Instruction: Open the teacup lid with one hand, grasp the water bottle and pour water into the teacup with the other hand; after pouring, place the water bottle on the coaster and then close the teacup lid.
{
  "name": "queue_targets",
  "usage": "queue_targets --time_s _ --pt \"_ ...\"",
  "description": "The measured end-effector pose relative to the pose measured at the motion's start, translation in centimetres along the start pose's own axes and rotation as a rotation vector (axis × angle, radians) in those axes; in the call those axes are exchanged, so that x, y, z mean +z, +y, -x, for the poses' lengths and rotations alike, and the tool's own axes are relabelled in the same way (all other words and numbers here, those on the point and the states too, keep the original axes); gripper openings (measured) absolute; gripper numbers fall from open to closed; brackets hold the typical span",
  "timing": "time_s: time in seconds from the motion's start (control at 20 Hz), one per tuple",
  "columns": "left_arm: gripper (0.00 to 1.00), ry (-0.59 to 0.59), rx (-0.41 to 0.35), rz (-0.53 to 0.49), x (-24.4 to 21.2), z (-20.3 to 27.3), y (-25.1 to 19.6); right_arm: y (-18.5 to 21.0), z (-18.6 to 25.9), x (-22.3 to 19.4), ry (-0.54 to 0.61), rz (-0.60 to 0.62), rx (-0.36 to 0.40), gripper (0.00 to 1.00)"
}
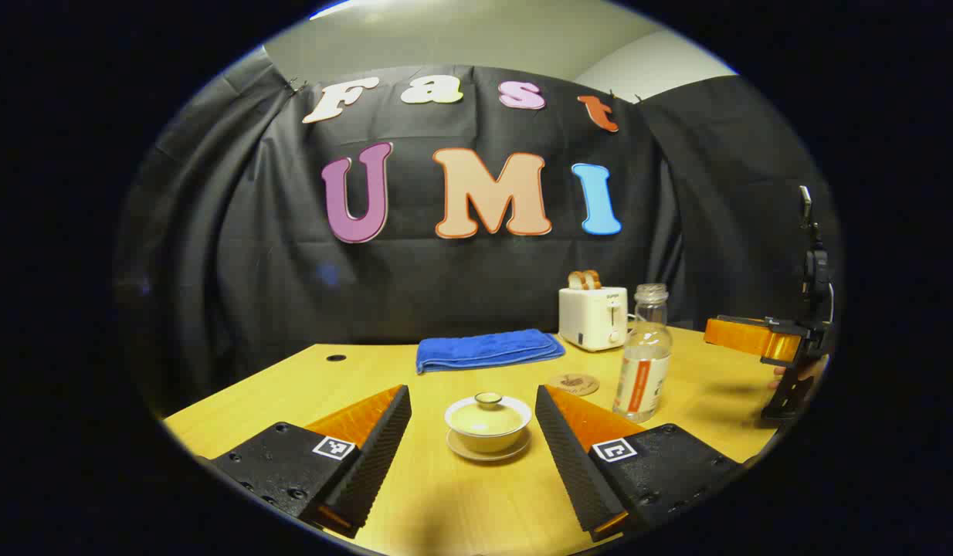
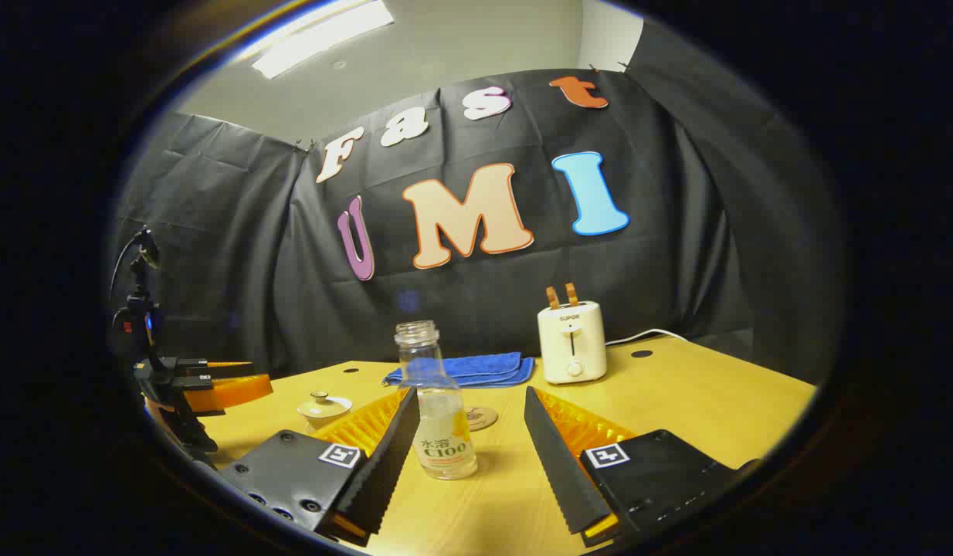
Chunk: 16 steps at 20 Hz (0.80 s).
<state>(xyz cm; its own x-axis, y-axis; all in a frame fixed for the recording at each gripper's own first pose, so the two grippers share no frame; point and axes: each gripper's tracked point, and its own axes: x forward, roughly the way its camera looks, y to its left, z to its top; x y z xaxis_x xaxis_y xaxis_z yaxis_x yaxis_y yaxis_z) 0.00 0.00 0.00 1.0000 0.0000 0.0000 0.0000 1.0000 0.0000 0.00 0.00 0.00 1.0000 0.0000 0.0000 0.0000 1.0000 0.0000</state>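
The left gripper (image 1: pixel 473 432) stood with jaws wide apart, holding nothing, the lidded teacup (image 1: pixel 488 423) centred just beyond them on the surface (image 1: pixel 700 401). The right gripper (image 2: pixel 465 452) was likewise wide open and empty, the uncapped water bottle (image 2: pixel 439 409) upright between its jaws, nearer the left one. Risk: an off-centre closure could tip the open bottle and spill it. The coaster (image 2: pixel 481 418) lay partly hidden behind the bottle; the water level was hard to judge.
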Motion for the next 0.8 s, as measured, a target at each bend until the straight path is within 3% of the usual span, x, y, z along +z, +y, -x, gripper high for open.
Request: queue_targets --time_s 0.3,0.5,0.8 --pt "0.95 0.017 0.017 0.020 -1.8 -0.5 1.5 1.3 -0.4 -1.1 0.012 0.040 0.008 0.87" --pt "0.98 0.011 0.019 -0.003 -1.7 -0.8 1.6 1.3 -0.5 -1.5 0.021 0.034 0.002 0.92" --pt "0.95 0.003 0.017 0.002 -1.6 -0.8 1.6 1.7 -0.8 -2.0 0.039 0.046 0.000 0.87"
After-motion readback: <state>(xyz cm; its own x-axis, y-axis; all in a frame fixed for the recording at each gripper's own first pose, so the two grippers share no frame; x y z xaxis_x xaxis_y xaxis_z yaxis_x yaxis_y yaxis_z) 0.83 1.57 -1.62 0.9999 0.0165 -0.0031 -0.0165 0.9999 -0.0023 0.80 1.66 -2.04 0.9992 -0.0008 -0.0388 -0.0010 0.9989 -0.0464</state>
